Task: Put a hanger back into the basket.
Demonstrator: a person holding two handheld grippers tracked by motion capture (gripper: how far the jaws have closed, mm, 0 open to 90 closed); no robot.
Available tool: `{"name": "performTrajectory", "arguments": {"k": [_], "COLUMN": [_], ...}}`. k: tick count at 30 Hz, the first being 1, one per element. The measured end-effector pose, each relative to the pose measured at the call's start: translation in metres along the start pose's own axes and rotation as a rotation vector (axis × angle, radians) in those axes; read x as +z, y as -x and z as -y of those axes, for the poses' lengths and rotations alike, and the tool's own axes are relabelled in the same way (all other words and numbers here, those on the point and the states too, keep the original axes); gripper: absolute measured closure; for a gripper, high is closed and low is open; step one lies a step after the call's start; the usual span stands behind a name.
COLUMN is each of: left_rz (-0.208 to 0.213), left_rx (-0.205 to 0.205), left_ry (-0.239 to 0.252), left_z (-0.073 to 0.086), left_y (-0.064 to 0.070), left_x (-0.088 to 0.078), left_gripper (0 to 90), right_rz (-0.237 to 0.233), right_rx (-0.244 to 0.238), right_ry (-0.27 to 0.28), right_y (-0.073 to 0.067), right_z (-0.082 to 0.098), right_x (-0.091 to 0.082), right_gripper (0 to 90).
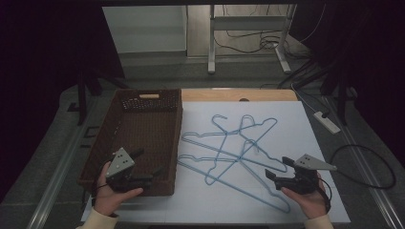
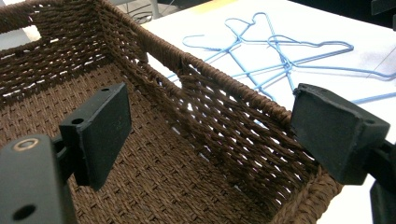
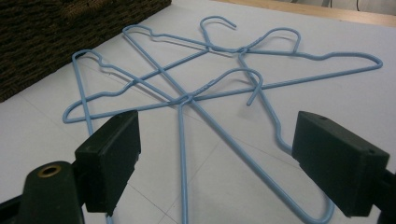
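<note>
Left tool (image 1: 143, 179) held level over the near end of the one brown woven basket (image 1: 125, 138), jaws apart, nothing between. Right tool (image 1: 273, 177) low at the near right of the white bench (image 1: 305, 143), pointing left at the tangled pile of thin blue wire hangers (image 1: 229, 150), about four; jaws apart, empty

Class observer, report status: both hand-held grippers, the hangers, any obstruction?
Left hand-held gripper open over basket. Right hand-held gripper open beside tangled blue hangers, none held. Hangers interlocked.
</note>
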State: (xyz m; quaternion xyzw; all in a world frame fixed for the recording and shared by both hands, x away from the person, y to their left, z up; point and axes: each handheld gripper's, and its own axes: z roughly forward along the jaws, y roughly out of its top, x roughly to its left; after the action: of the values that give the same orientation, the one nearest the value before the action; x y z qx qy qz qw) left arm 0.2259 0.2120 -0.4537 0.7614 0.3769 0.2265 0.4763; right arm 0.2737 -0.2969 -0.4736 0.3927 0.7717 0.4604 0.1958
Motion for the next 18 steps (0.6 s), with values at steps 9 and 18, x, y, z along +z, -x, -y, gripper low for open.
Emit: {"name": "performTrajectory", "arguments": {"k": [9, 18], "left_rz": [0.006, 0.005], "left_rx": [0.002, 0.000], "left_ry": [-0.002, -0.008], "left_z": [-0.0015, -0.0002], "left_y": [0.0011, 0.0026], "left_x": [-0.0021, -0.0027], "left_gripper": [13.6, 13.7], "right_rz": [0.016, 0.019], "right_rx": [-0.006, -0.008], "right_ry": [-0.008, -0.010], "right_y": [-0.0006, -0.0005], "right_z": [-0.0007, -0.0016], "right_x": [-0.0006, 0.0008], "right_gripper": [17.9, 18.4]}}
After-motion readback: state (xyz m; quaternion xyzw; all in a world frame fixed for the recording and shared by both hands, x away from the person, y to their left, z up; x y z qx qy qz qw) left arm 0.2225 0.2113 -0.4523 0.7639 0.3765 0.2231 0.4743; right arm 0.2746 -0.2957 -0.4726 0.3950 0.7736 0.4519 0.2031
